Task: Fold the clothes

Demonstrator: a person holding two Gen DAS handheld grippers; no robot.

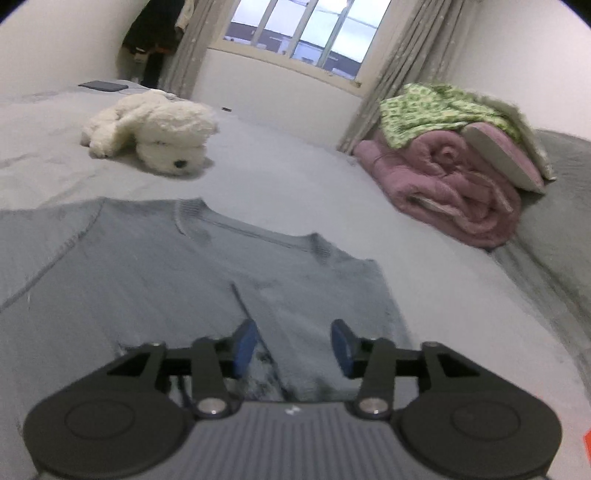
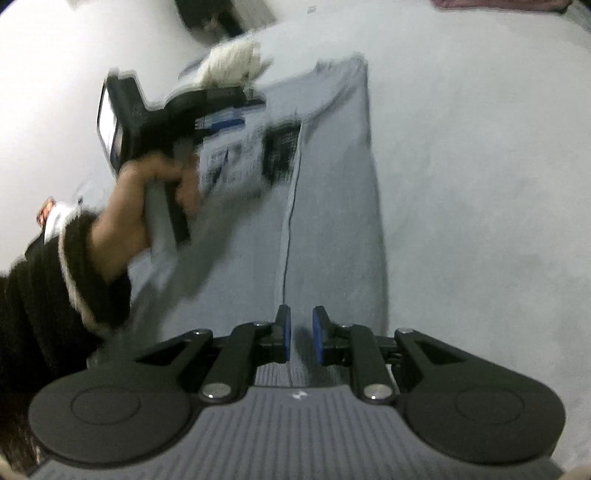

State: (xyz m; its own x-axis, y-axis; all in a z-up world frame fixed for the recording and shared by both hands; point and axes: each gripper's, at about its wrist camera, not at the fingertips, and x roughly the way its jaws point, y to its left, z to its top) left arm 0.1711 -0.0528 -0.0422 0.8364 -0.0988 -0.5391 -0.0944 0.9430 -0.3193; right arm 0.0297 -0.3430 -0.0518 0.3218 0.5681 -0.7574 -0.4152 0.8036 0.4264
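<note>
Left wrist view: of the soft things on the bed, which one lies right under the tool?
The grey sweater, spread flat, neckline toward the window. The white plush dog lies farther back on the left, and the rolled pink blanket sits off to the right.

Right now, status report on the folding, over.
Left gripper open, empty. Right gripper slightly open over grey shirt. Shirt flat on bed. Nothing in the way.

home bedroom: grey-sheeted bed [image 1: 295,177], white plush dog [image 1: 155,129], rolled pink blanket [image 1: 450,184], curtained window [image 1: 306,33].
</note>
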